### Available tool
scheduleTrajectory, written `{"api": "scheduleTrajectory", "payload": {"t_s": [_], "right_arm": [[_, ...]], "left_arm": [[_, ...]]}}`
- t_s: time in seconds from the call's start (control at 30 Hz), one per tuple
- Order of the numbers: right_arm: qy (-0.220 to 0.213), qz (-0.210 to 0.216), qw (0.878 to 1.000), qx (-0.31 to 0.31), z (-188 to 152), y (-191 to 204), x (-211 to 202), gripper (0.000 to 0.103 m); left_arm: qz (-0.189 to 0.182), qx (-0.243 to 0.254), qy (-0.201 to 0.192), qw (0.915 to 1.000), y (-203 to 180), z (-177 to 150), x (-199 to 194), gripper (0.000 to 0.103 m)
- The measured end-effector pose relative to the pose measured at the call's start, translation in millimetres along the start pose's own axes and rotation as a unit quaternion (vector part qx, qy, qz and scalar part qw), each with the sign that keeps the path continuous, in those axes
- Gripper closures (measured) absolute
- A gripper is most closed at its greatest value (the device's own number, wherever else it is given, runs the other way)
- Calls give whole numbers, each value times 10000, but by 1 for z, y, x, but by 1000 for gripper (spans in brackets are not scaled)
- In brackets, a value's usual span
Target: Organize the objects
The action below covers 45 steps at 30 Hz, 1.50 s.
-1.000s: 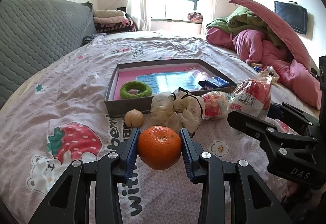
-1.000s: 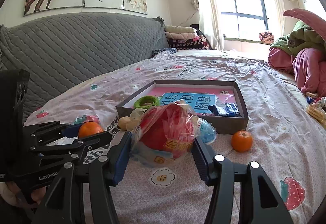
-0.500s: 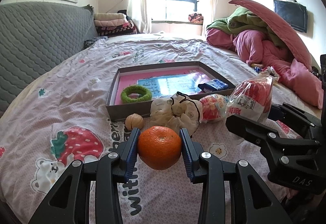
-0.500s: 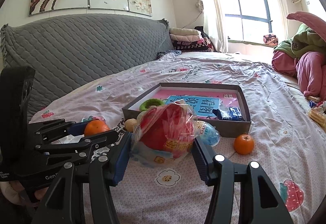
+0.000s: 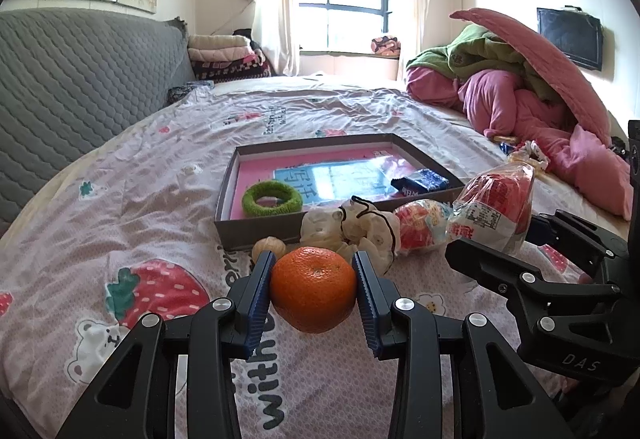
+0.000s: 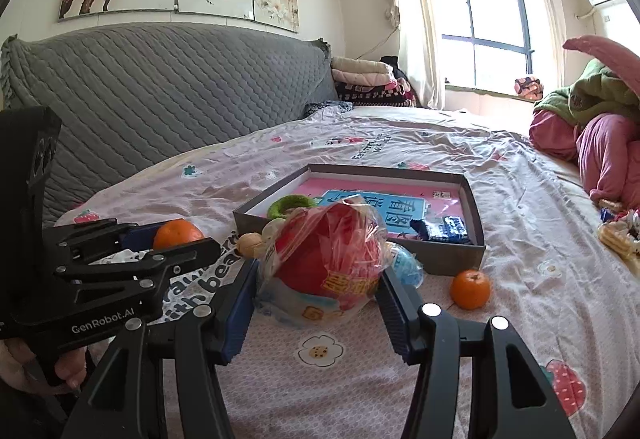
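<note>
- Left gripper (image 5: pixel 314 289) fingers clench a round orange mandarin (image 5: pixel 313 289) (smooth skin); it may roll out.
- Right gripper (image 6: pixel 316 303) fingers grasp a crinkly red plastic-wrapped snack bag (image 6: pixel 324 263); film could slip.

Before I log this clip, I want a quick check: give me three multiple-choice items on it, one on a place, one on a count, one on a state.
1. Where is the green ring?
A in the box
B on the pillow
C in a gripper

2. How many oranges show in the right wrist view?
A one
B two
C four

3. The left gripper is:
A empty
B out of view
C shut on the orange

Key: 1 A, it lies on the box floor. 2 B, one held, one on the sheet. 3 C, both pads press it.
</note>
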State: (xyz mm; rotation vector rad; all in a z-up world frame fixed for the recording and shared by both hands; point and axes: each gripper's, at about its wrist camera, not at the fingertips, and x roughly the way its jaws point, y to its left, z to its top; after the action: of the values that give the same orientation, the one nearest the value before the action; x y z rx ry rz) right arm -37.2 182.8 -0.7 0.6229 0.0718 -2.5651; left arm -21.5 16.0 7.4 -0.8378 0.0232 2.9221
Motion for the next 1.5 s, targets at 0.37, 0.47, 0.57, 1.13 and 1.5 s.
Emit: {"api": "scheduleTrajectory", "payload": {"t_s": [0.37,0.47,0.57,1.13,1.5], "right_arm": [[-14,-88,10000,-2,3,-4,3,46],[-9,-119,9999,-24,5,-4,5,46],[-8,-164,9998,-60,8,-5,7,46],[-68,-168,9994,-307,38,-13,30,46],[-198,-170,9996,-109,64,-35,47,46]], "left_arm": [[-101,-185,-115,9997,10,11,6,63],[-116,-200,-154,9996,11,16,9,63],[-85,-217,-160,9996,12,21,14,63],[20,-324,-265,9991,20,54,38,63],[120,-303,-347,9989,26,74,49,63]]}}
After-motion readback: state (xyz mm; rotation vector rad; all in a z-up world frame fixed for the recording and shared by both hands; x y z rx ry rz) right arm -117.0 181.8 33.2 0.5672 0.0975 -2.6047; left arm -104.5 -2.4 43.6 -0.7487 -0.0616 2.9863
